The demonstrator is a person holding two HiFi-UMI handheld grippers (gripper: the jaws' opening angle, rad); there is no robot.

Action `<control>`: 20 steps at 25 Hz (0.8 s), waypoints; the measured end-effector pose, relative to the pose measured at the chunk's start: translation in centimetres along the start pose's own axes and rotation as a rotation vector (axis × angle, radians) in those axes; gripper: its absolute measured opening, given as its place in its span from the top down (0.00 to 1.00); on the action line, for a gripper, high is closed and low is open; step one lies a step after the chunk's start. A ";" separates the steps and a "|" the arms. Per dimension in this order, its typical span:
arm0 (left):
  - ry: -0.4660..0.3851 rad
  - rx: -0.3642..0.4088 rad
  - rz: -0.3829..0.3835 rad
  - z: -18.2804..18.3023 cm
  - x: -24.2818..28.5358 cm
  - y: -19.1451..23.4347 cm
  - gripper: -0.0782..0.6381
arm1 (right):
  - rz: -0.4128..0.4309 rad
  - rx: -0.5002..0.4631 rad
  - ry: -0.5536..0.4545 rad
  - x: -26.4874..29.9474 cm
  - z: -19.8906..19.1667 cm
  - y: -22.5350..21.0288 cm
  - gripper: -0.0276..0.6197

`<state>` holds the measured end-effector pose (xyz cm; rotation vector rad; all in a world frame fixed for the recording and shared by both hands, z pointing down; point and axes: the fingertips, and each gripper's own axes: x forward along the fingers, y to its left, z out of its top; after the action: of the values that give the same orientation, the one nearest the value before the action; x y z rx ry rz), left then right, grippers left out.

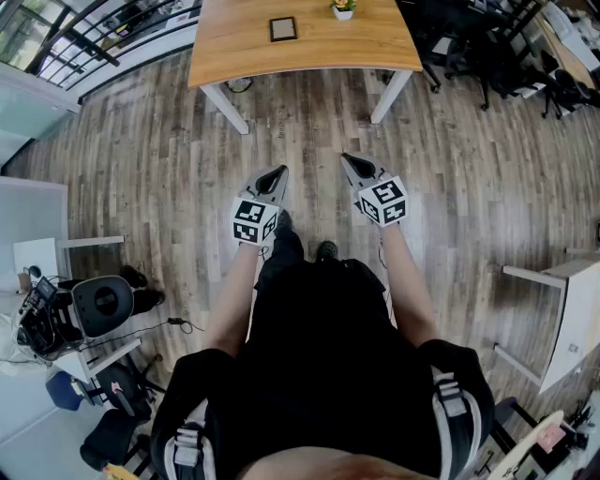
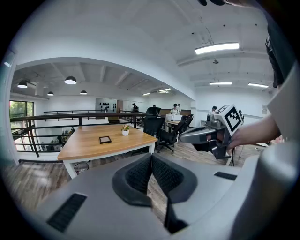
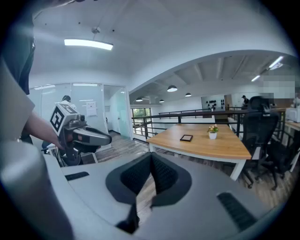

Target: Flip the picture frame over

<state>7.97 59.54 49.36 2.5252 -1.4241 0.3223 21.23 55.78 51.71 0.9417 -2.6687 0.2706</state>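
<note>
Frame [image 1: 283, 29] lies on table [image 1: 244, 52]; left tongs [image 1: 278, 172], right tongs [image 1: 348, 160] closed.

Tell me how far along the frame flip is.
Nothing looks done yet: the picture frame lies flat on the table, beside a small potted plant. Nothing is in hand: the left gripper and right gripper are both shut and empty, well short of the table. Left: walk up, grip the frame and turn it over.
</note>
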 end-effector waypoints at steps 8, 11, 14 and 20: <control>-0.003 -0.004 -0.012 0.0 0.9 0.8 0.86 | 0.000 0.010 0.024 0.9 -0.7 -0.3 0.95; 0.001 -0.011 -0.020 -0.1 1.4 1.8 0.86 | -0.012 0.032 0.022 1.7 -0.8 -0.7 0.95; 0.008 -0.016 -0.033 0.0 2.1 3.3 0.86 | -0.025 0.064 0.013 2.9 -0.4 -1.1 0.95; 0.004 -0.020 -0.060 1.5 3.7 7.0 0.86 | -0.049 0.072 0.036 6.0 1.2 -2.0 0.95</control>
<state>3.95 52.59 49.65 2.5442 -1.3398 0.3009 17.81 50.47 52.77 1.0130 -2.6152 0.3710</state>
